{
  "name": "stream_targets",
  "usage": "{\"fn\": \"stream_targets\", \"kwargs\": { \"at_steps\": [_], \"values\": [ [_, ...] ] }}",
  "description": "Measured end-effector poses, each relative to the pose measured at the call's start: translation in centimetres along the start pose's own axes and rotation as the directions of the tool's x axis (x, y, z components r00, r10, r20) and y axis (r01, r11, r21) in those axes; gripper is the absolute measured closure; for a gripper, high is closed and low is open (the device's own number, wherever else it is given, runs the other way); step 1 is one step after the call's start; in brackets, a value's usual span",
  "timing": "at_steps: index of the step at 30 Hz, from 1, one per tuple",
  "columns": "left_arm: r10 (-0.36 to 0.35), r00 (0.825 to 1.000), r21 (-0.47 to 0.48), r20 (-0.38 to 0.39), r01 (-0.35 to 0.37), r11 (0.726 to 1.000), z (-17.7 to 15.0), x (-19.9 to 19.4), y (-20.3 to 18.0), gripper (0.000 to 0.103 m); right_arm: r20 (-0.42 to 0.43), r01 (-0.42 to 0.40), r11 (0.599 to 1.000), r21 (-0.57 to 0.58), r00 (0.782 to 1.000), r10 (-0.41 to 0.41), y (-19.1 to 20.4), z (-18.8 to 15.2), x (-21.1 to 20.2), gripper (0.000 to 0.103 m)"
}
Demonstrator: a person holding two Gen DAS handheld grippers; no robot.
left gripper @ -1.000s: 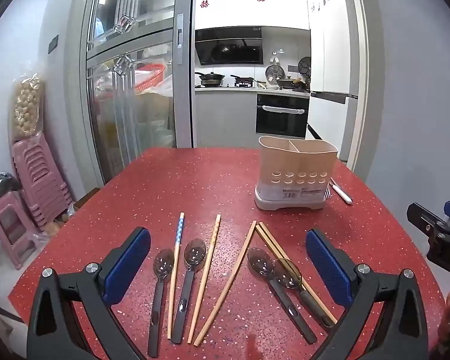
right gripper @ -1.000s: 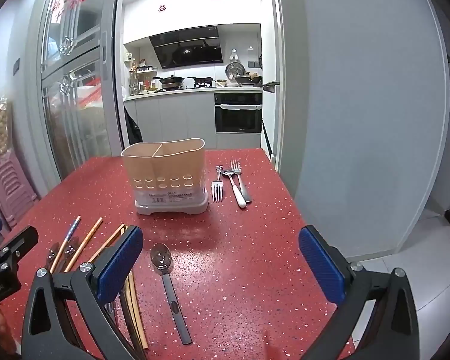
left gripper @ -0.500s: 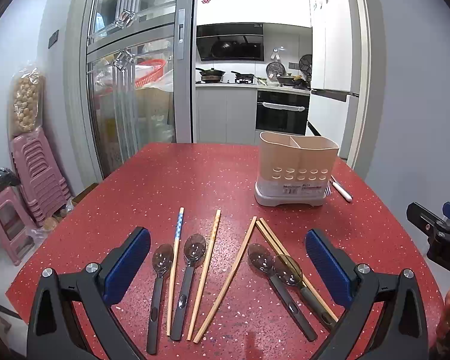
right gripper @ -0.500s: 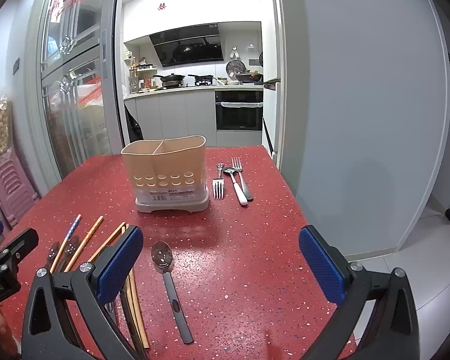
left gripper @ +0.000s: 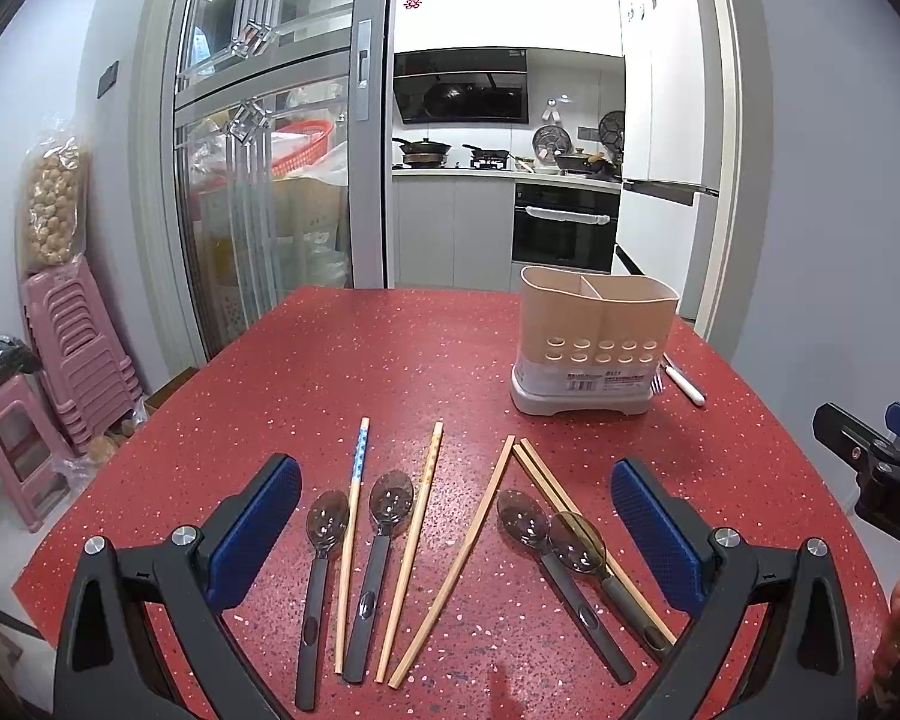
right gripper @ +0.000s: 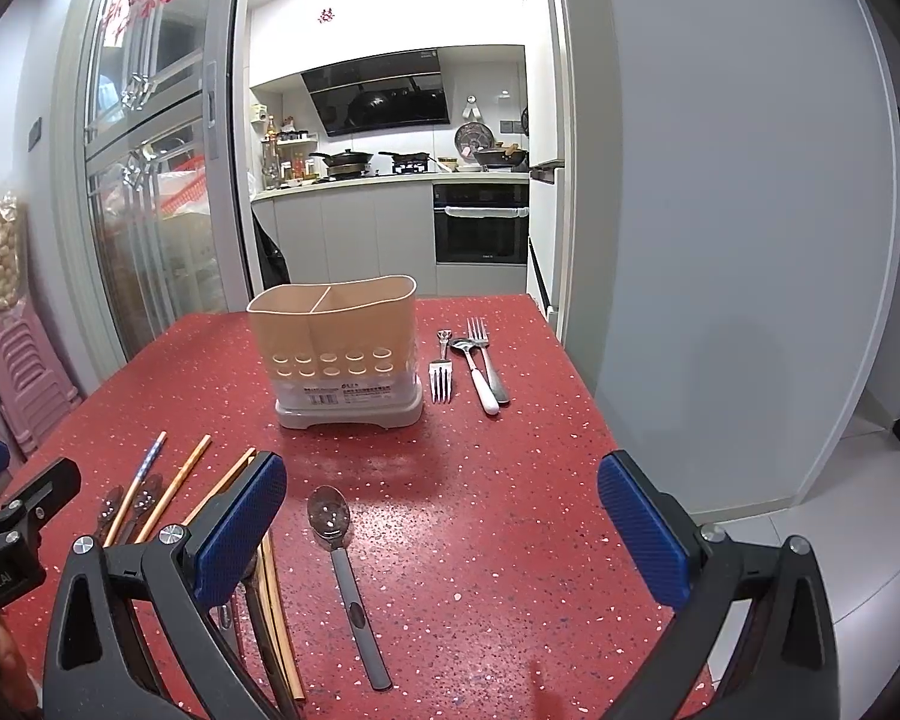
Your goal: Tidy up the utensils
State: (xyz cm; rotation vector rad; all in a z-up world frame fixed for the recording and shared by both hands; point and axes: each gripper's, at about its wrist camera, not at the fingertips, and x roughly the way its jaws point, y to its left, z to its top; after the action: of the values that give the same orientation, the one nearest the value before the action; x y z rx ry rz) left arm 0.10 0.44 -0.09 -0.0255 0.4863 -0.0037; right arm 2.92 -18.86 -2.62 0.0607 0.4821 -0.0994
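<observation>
Left tool (left gripper: pixel 456 534): spread wide, holding nothing, above the near spoons and chopsticks.
Spoons (left gripper: pixel 384 546): dark-handled, flat on the red counter (left gripper: pixel 330 372) among wooden chopsticks (left gripper: pixel 411 546).
Utensil holder (right gripper: pixel 336 354): beige, two compartments, upright mid-counter.
Forks (right gripper: pixel 441 372): beside the holder's right.
Right tool (right gripper: pixel 441 525): spread wide, holding nothing.

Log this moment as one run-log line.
phase: pre-grasp | left hand-held gripper: open, empty | right hand-held gripper: open, empty | utensil holder: empty | spoons, chopsticks: on table
</observation>
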Motion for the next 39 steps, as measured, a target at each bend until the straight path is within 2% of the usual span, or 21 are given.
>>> {"fn": "stream_targets", "kwargs": {
  "at_steps": [39],
  "values": [
    [-0.007,1.000,0.000,0.004,0.007,1.000,0.18,-0.20,-0.11,0.000,0.006,-0.008,1.000,-0.005,1.000,0.008,0.16,-0.05,-0.13,0.000]
  ]
}}
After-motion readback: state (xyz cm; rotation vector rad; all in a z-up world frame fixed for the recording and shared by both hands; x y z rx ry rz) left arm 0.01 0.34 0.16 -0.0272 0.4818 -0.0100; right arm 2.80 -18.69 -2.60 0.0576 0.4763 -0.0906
